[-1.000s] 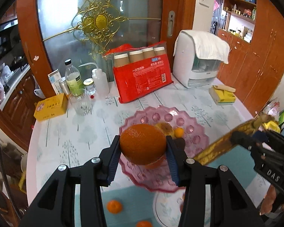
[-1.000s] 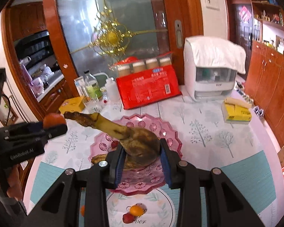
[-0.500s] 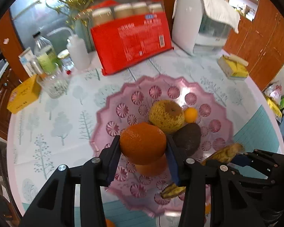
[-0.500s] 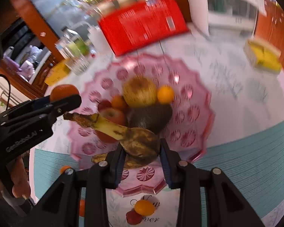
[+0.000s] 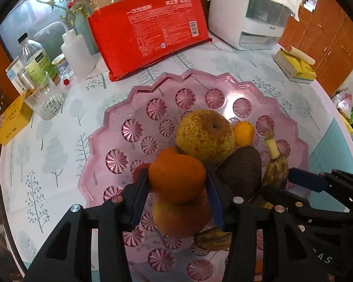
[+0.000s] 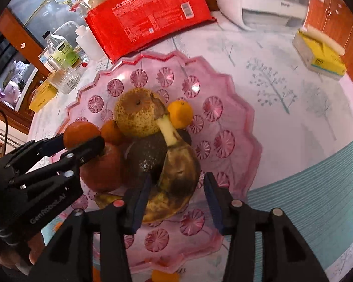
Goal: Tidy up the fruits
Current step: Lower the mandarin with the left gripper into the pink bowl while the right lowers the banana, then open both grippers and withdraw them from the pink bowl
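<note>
A pink glass plate (image 5: 131, 108) holds a speckled pear (image 5: 204, 136), a small orange (image 5: 243, 132), an avocado (image 5: 242, 174) and a red apple (image 5: 181, 213). My left gripper (image 5: 177, 175) is low over the plate and its jaws are opening. The large orange (image 5: 176, 178) is still between them and rests on the apple. In the right wrist view my right gripper (image 6: 175, 181) has its jaws opening too. A brown overripe banana (image 6: 178, 171) lies between them on the avocado (image 6: 146, 157), with a gap at each pad.
Behind the plate stand a red pack of paper cups (image 5: 148, 28), a white appliance (image 5: 247, 11), bottles and a glass (image 5: 44, 101). A yellow box (image 5: 11, 122) lies left and a yellow tissue pack (image 5: 296, 68) right. Small fruit (image 6: 162, 276) lies near the front edge.
Both grippers dropped from above the table down onto the pink plate. The right jaws let go of the banana, which now lies on the fruit. The left jaws widened slightly around the orange.
</note>
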`<state>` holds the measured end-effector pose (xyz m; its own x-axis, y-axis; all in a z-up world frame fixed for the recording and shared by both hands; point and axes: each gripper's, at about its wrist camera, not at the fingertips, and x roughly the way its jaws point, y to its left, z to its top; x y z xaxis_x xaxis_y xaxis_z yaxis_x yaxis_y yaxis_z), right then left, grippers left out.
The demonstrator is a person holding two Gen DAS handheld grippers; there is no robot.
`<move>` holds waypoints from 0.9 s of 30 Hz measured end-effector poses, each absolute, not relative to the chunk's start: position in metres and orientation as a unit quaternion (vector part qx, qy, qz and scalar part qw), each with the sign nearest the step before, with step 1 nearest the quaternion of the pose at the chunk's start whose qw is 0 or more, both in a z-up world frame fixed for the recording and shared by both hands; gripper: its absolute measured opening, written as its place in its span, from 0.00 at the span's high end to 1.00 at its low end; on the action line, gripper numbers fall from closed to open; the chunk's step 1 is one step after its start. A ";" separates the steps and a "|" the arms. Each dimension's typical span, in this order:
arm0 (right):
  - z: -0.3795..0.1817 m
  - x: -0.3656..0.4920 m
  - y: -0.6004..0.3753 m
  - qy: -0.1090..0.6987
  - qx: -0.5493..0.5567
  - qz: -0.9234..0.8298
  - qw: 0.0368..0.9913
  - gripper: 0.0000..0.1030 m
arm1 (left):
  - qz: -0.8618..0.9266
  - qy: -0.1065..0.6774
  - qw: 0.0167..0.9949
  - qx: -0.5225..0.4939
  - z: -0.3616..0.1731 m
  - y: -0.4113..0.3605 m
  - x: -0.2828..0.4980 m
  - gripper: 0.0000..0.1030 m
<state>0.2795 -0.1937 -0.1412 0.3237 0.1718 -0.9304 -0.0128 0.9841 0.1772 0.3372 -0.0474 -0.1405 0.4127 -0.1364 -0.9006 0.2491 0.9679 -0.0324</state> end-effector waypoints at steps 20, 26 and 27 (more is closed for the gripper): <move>-0.086 0.243 -0.202 0.520 0.053 0.052 0.851 0.53 | -0.097 0.483 0.868 0.059 -0.073 -0.043 0.289 0.22; -0.058 0.223 -0.199 0.496 0.044 0.060 0.865 0.53 | -0.090 0.467 0.878 0.049 -0.044 -0.036 0.261 0.20; -0.053 0.219 -0.199 0.492 0.043 0.062 0.868 0.53 | -0.088 0.465 0.880 0.047 -0.039 -0.034 0.256 0.19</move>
